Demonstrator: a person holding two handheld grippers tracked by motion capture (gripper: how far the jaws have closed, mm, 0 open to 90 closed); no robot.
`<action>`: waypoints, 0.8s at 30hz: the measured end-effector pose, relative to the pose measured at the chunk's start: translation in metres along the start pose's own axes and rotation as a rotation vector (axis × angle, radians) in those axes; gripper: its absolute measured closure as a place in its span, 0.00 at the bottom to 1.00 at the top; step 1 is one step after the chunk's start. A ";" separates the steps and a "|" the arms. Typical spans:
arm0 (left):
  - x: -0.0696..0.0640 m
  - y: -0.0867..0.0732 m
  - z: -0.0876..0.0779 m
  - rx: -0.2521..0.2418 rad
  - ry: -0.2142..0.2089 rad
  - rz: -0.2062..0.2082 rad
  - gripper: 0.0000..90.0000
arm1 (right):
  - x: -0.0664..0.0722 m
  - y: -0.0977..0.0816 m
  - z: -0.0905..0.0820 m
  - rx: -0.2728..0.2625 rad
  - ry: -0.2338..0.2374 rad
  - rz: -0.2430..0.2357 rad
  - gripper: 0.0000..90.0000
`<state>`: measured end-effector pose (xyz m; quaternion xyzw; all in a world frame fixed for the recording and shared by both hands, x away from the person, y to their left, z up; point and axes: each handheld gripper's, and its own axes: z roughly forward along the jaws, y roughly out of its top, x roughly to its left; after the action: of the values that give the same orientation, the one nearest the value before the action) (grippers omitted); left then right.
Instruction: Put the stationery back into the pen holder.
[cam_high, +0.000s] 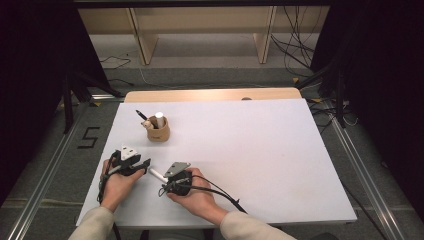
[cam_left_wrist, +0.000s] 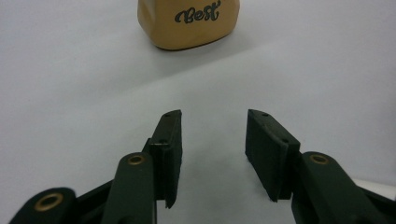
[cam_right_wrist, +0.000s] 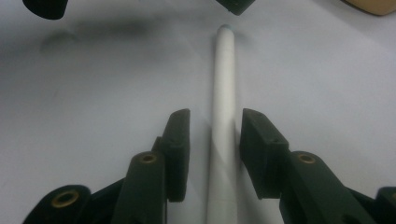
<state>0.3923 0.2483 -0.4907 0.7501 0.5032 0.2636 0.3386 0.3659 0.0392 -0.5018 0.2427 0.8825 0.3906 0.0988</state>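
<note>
Right tool (cam_right_wrist: 212, 154) straddles a white pen (cam_right_wrist: 223, 93) lying flat on the worktop (cam_high: 260, 150). Its jaws are narrowed but there are gaps on both sides, so it isn't pinching yet. It is lined up along the barrel, likely so the grip lands mid-shaft. In the high view the pen (cam_high: 156, 174) lies near the tan holder cup (cam_high: 158, 132), on the person's side of it and between the two hands. Left tool (cam_left_wrist: 212, 154) is spread with nothing between its jaws. It is parked low, facing the cup (cam_left_wrist: 189, 21), probably waiting clear of the pickup. The cup stands upright with a black pen (cam_high: 142, 115) and a white marker (cam_high: 159, 120) poking out, so it's probably where the pen goes next.
</note>
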 end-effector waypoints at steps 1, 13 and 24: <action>0.000 0.000 0.000 0.001 0.000 0.000 0.62 | 0.000 0.000 0.000 0.002 0.001 -0.003 0.72; 0.001 0.000 0.000 -0.002 0.002 -0.006 0.62 | 0.000 -0.001 0.000 -0.001 -0.023 0.028 0.79; 0.001 0.000 0.000 -0.005 0.006 -0.007 0.62 | 0.002 0.001 0.000 0.004 -0.043 0.048 0.84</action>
<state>0.3928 0.2494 -0.4912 0.7469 0.5060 0.2658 0.3398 0.3645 0.0407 -0.5015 0.2723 0.8749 0.3859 0.1078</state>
